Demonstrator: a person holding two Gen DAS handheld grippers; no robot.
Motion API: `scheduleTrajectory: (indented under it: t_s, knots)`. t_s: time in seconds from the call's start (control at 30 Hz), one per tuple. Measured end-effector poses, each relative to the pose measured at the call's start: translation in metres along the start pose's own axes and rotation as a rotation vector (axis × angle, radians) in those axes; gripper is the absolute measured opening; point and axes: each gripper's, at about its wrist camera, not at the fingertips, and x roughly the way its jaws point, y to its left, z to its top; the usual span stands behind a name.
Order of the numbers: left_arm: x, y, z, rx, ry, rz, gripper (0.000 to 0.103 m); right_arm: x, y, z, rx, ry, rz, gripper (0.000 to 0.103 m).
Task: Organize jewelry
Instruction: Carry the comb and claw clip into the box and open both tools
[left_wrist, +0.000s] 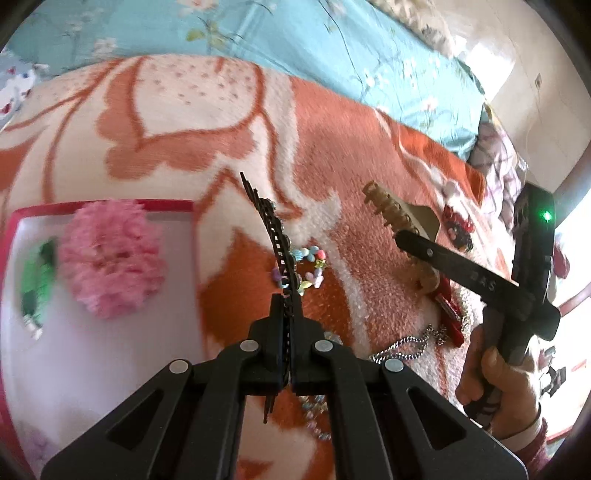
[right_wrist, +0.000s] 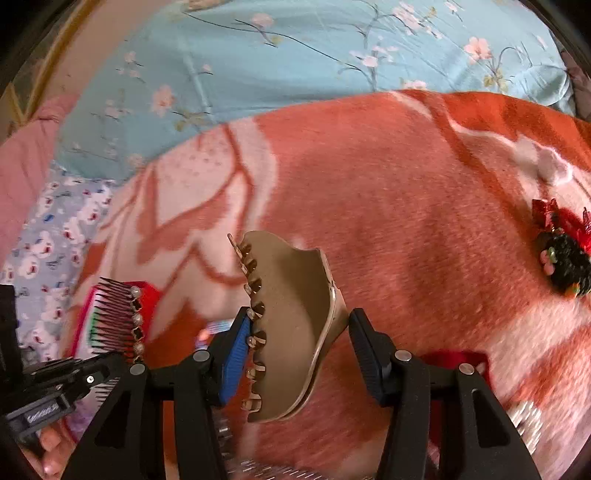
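Observation:
My left gripper (left_wrist: 290, 314) is shut on a black hair comb with pearl and clover trim (left_wrist: 271, 229), held edge-on above the blanket; the comb also shows in the right wrist view (right_wrist: 123, 321). My right gripper (right_wrist: 299, 343) is closed around a beige claw hair clip (right_wrist: 291, 325), which sits tilted between its fingers; the clip also shows in the left wrist view (left_wrist: 397, 218). A red-rimmed tray (left_wrist: 110, 205) at left holds a pink fluffy scrunchie (left_wrist: 110, 258) and a green item (left_wrist: 37, 280). A pastel bead bracelet (left_wrist: 308, 267) lies on the blanket behind the comb.
An orange and white floral blanket (right_wrist: 406, 206) covers the bed, with a light blue floral sheet (right_wrist: 295, 55) beyond. A silver chain (left_wrist: 402, 345), a red clip (left_wrist: 448, 314) and a red-and-black hair ornament (right_wrist: 563, 254) lie on the blanket.

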Motion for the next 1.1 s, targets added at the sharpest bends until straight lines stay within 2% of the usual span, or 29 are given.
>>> scheduleTrajectory:
  t_s: [0.33, 0.63, 1.1]
  knots:
    - [-0.049, 0.048, -0.013, -0.077, -0.062, 0.052, 0.001, -0.015, 0.066, -0.017, -0.046, 0.003, 0.128, 0.054]
    - [-0.078, 0.097, -0.027, -0.152, -0.093, 0.098, 0.001, 0.002, 0.122, -0.029, -0.099, 0.041, 0.208, 0.054]
    - [-0.078, 0.144, -0.039, -0.230, -0.085, 0.117, 0.001, 0.025, 0.189, -0.049, -0.189, 0.105, 0.274, 0.054]
